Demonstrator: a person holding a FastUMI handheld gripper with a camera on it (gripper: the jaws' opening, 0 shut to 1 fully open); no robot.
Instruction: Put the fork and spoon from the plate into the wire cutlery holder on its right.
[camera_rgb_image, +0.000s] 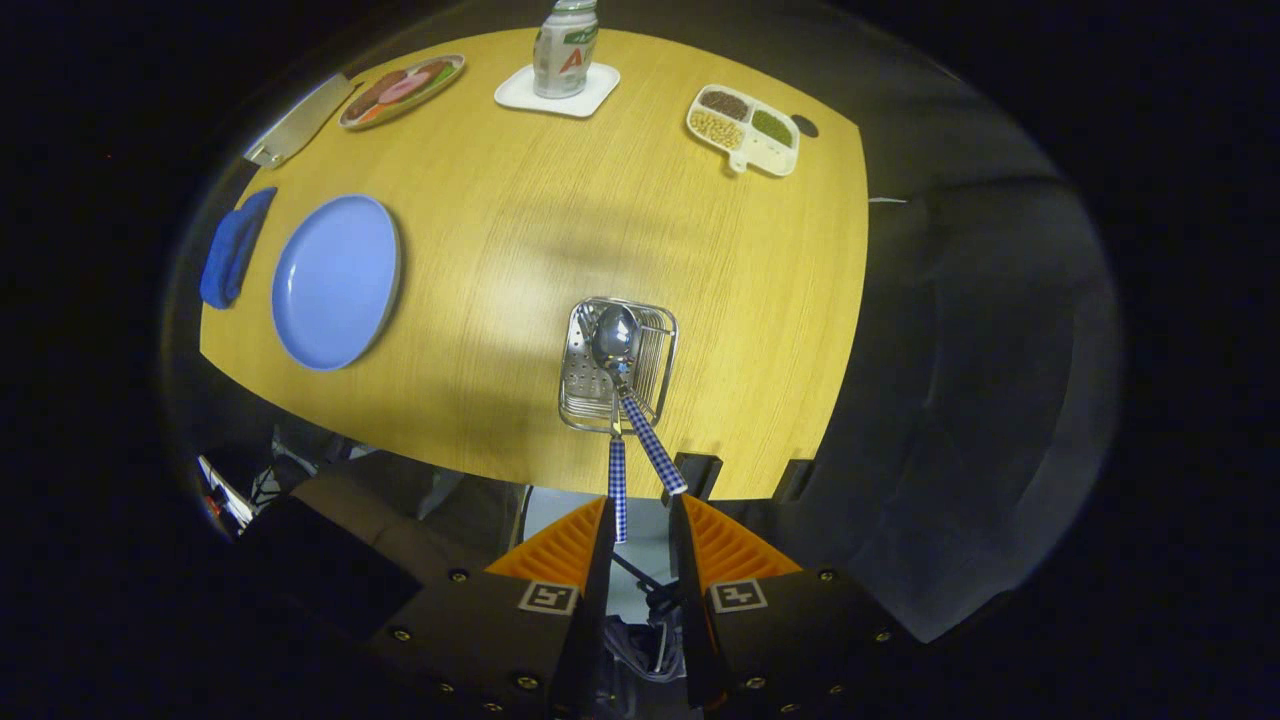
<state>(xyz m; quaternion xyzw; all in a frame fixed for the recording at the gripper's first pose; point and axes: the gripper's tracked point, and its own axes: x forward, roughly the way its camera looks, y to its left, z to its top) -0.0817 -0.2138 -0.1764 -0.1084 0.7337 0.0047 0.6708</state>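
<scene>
The wire cutlery holder (660, 345) stands on the wooden table, just beyond my fingers. A spoon (615, 335) lies with its bowl down inside the holder, and its blue checked handle leans up toward my right fingertip (700, 525). A second blue checked handle (617, 480), likely the fork's, rises from the holder along the inner edge of my left finger; its head is hidden. My gripper (640, 500) hangs above the holder with a gap between the fingers, and no handle is pressed by both. The blue plate (335, 282) sits bare to the holder's left.
A blue cloth (235, 247) lies left of the plate. At the far side sit a cleaver (298, 122), a dish of food (402, 90), a bottle (567, 45) on a white coaster and a divided dish of beans (743, 128). The table's near edge (480, 470) runs just below the holder.
</scene>
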